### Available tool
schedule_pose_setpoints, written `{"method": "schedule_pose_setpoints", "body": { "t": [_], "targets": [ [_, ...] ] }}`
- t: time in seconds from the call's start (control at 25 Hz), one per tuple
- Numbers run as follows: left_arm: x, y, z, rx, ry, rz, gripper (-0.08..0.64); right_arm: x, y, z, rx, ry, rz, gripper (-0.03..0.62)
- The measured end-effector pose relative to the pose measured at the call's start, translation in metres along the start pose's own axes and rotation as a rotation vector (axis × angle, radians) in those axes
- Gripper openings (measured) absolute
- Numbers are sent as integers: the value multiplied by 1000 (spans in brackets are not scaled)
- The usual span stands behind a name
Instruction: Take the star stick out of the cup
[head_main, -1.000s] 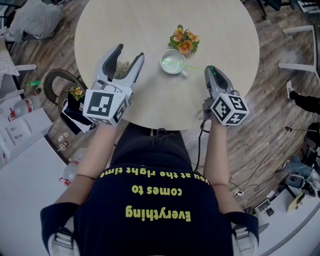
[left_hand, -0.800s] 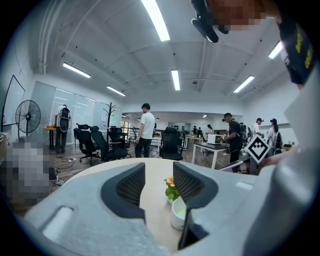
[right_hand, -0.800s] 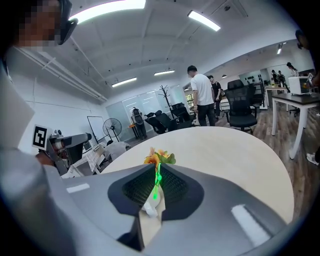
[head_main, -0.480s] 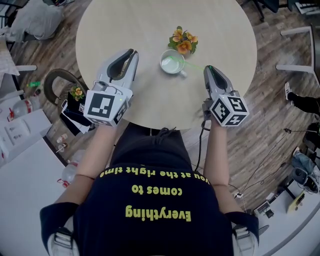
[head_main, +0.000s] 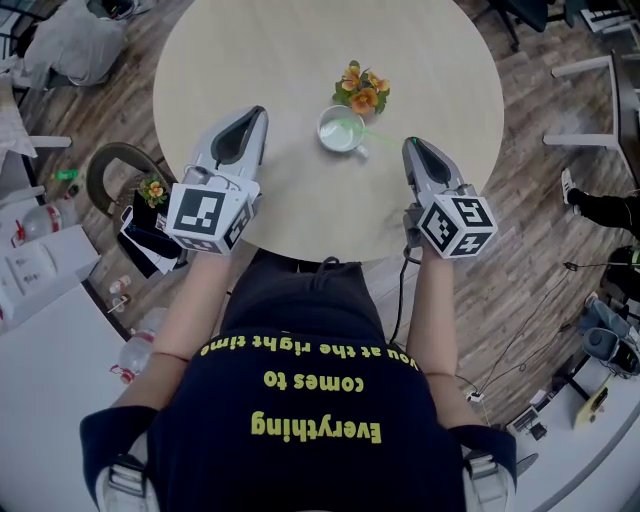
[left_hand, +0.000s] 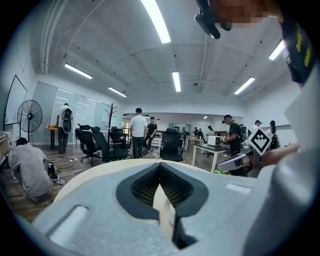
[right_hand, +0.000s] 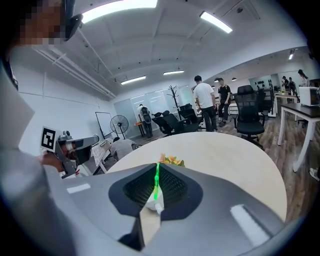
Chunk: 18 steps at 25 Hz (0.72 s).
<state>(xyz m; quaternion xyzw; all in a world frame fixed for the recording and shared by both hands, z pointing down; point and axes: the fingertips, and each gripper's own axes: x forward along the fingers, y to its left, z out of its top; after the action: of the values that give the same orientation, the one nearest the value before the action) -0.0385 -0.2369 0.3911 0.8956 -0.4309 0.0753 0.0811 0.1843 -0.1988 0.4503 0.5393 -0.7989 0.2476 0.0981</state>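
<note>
Right fingers (right_hand: 178, 191) hide most of the cup (right_hand: 152, 203).

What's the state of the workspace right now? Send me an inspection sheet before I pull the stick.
Surface: round beige table, mostly bare.
Job's things: white cup upright near the table's middle; green star stick leans out of it toward the right gripper, not yet taken out.
Clutter: orange flowers just behind the cup.
Grippers: left gripper shut and empty, over the table left of the cup; right gripper appears shut on the stick's outer end.
Cables: one cable hangs from the right gripper; more lie on the floor at right.
Surroundings: wooden floor, chair and bottles at left; people and office chairs beyond, in the gripper views.
</note>
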Motion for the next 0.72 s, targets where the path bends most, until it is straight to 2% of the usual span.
{"method": "schedule_pose_setpoints", "body": {
  "t": [0.36, 0.72],
  "targets": [
    [-13, -2, 18, 1, -48, -12, 3, -16, 26, 25, -70, -27, 24, 29],
    [-17, 0, 37, 22, -78, -10, 2, -31, 44, 70, -121, -124, 30, 29]
  ]
}}
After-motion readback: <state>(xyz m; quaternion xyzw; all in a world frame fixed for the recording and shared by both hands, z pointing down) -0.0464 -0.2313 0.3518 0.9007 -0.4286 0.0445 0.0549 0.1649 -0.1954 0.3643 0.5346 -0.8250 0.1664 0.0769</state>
